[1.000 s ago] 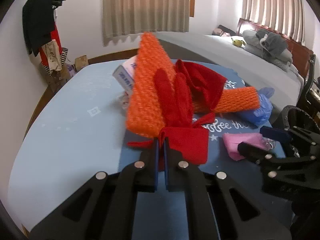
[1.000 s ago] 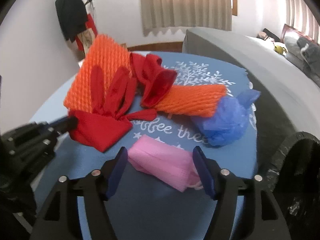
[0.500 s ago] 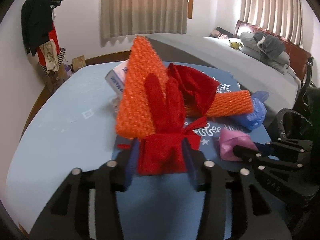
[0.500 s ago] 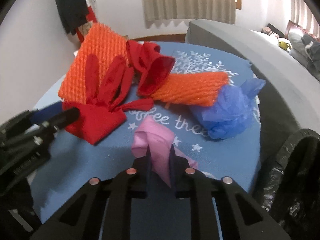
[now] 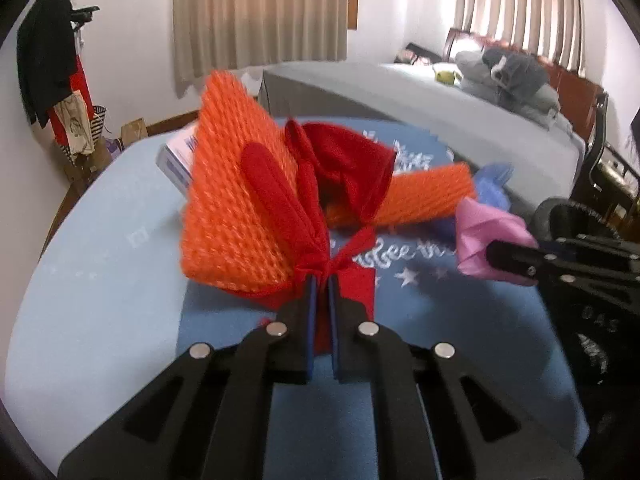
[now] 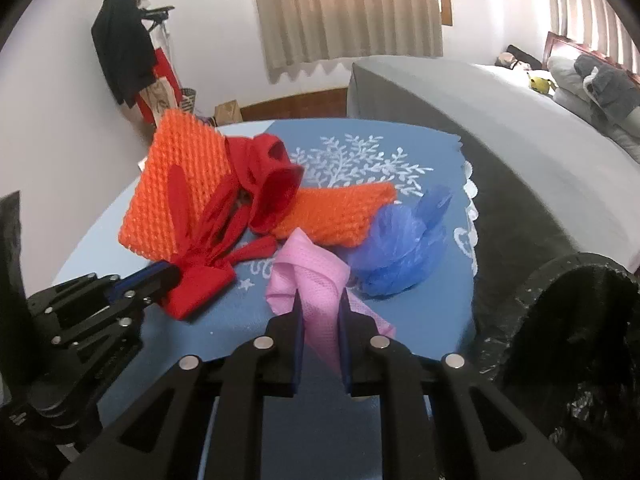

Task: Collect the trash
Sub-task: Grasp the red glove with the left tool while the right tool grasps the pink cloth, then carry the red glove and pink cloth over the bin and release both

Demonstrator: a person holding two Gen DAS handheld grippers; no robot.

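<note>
Left view alone shows box (image 5: 176,160); right, bin (image 6: 576,344).

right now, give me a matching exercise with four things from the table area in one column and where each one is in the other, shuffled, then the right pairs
Things:
1. red glove
2. pink mask
3. blue bag
4. black bin

Places:
A. lying loose on the table, beside the orange netting
B. pinched in the right gripper
C. standing off the right edge of the table
D. pinched in the left gripper

Pairs: 1-D, 2-B, 3-A, 4-C
</note>
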